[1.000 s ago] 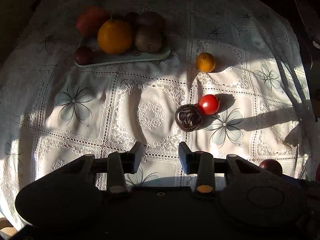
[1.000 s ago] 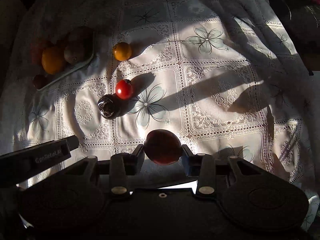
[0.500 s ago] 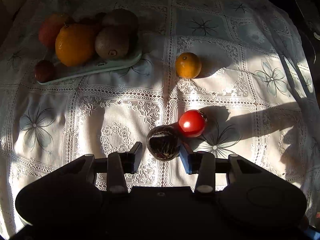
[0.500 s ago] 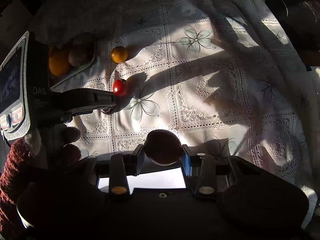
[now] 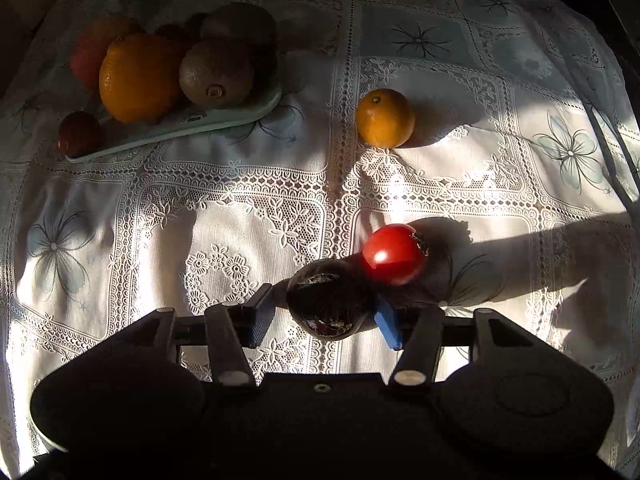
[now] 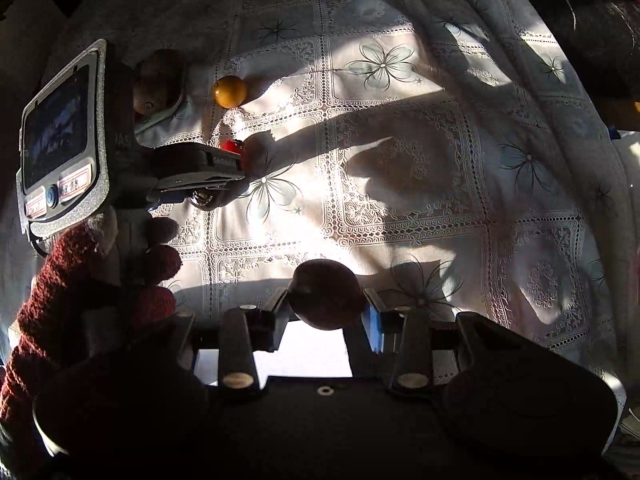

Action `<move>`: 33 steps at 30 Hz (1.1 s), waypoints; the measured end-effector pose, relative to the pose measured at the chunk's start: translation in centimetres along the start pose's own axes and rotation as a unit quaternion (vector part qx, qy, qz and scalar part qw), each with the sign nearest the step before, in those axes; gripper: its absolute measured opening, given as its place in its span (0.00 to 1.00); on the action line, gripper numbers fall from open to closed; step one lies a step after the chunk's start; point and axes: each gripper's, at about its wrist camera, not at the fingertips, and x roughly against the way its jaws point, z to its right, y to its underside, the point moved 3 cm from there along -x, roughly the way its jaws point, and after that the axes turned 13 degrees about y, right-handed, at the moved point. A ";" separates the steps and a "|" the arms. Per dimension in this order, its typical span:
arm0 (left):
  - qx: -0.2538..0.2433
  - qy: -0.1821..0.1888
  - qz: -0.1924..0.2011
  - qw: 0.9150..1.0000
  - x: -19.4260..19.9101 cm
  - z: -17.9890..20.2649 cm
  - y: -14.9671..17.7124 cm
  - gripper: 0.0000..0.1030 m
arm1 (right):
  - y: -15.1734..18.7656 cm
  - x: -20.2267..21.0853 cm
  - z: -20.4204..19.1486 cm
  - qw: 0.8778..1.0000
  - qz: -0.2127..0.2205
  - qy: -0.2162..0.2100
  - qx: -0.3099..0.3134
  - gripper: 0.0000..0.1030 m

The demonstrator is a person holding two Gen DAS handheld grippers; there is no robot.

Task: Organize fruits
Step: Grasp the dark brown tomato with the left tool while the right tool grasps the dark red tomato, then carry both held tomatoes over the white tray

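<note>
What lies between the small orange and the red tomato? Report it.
Nothing but bare, sunlit lace tablecloth separates the small orange from the red tomato. The left wrist view shows this most clearly.

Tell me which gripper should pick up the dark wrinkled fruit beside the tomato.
Left. The left gripper has just been opening and straddles the dark wrinkled fruit, pads not yet pressing, tomato just beyond. The right gripper is shut on a dark red fruit.
</note>
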 end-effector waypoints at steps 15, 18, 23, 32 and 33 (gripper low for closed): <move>0.012 0.001 0.012 1.000 8.7 2.4 3.3 0.51 | 0.6 2.6 -0.7 1.000 0.016 -0.019 0.006 0.40; 0.001 0.003 0.027 1.000 11.8 2.4 4.8 0.51 | 0.6 2.9 -0.3 1.000 0.013 -0.020 -0.002 0.40; -0.001 0.001 0.030 1.000 15.1 1.5 7.5 0.51 | 0.9 3.4 -0.4 1.000 0.013 -0.021 -0.003 0.40; -0.005 -0.017 0.023 1.000 16.8 -0.3 11.9 0.51 | 3.2 3.6 -1.5 1.000 -0.007 -0.016 0.019 0.40; -0.004 -0.017 0.017 1.000 16.7 -0.5 12.3 0.51 | 3.5 3.7 -1.8 1.000 -0.009 -0.014 0.023 0.40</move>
